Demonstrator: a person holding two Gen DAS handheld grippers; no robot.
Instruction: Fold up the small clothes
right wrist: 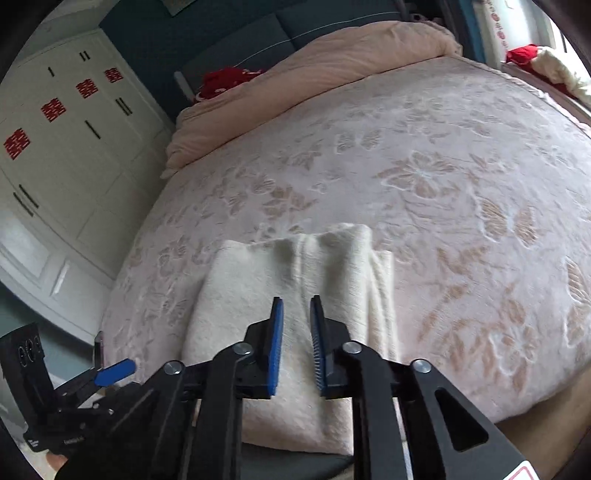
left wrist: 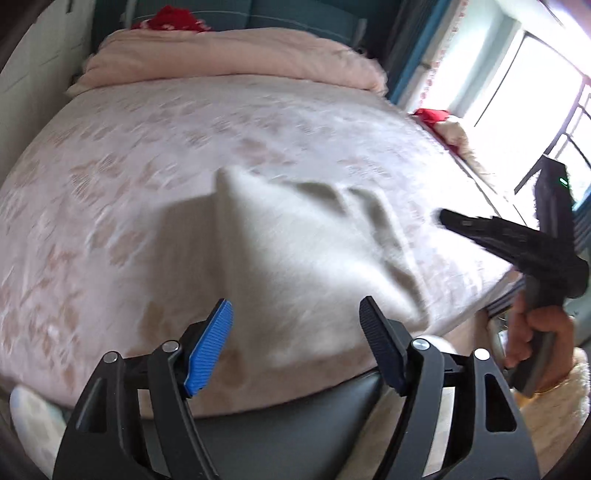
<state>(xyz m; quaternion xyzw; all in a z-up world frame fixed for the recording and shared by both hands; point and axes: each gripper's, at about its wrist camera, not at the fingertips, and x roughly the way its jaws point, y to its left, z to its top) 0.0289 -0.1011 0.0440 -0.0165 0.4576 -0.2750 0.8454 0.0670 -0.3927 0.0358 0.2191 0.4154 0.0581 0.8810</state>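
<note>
A small cream knitted garment [left wrist: 295, 254] lies partly folded on the pink flowered bedspread [left wrist: 129, 155], near the bed's front edge; it also shows in the right wrist view [right wrist: 280, 280]. My left gripper [left wrist: 295, 321] is open and empty, just above the garment's near edge. It appears at lower left in the right wrist view [right wrist: 107, 373]. My right gripper [right wrist: 296, 306] hovers over the garment with its jaws a narrow gap apart and nothing between them. From the left wrist view it appears at the right [left wrist: 465, 225], beside the garment.
A folded pink duvet [left wrist: 229, 55] lies across the head of the bed, with a red item [left wrist: 170, 18] behind it. A white wardrobe [right wrist: 55, 147] stands to the left. A window [left wrist: 517, 96] is on the right, with red and cream fabric [right wrist: 543, 62] by it.
</note>
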